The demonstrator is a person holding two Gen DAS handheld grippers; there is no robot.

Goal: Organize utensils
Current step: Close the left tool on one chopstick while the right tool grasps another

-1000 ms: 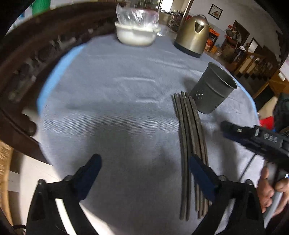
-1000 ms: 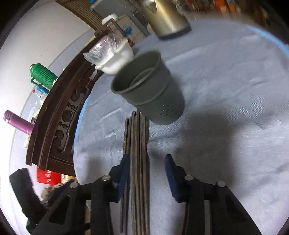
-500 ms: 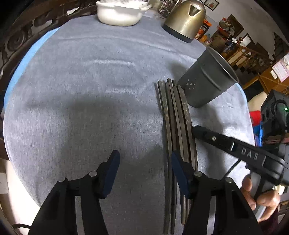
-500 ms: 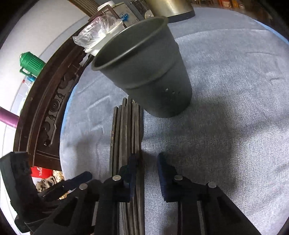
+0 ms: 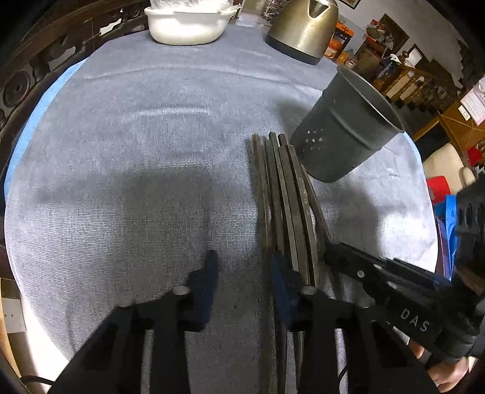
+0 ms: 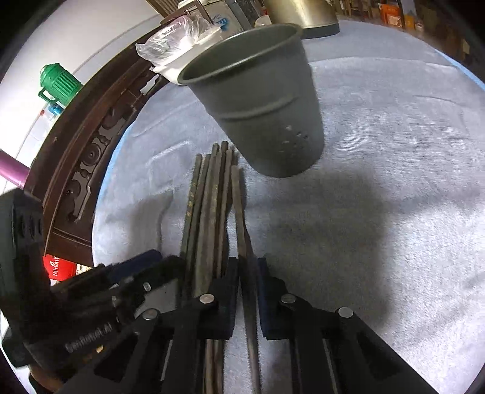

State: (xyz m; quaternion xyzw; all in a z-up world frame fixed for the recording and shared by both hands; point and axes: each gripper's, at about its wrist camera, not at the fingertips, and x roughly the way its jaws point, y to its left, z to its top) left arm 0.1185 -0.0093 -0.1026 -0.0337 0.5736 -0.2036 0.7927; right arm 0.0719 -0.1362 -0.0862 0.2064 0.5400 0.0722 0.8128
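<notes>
Your right claw (image 6: 248, 291) has its pads drawn in close around one chopstick (image 6: 239, 209), the rightmost of the row, which runs straight between them; whether they already pinch it or only bracket it, you cannot tell from this view, though the gap looks nearly gone. Your left claw (image 5: 242, 272) stands apart, holding nothing, its right pad resting against the left edge of the bundle of chopsticks (image 5: 285, 194) as if steadying it.

The remaining sticks lie side by side, flat on the grey cloth of the desk (image 5: 121, 151), their far ends just beside the base of the dark perforated holder cup (image 6: 257, 100). That cup stands upright and, as far as its mouth shows, looks empty.

So the sorting has barely begun: nothing is in the cup yet, and every chopstick is on the cloth. The first stick seems to be in hand; the others wait. A white bowl (image 5: 188, 24) and a metal kettle (image 5: 303, 27) sit well apart at the far edge.
</notes>
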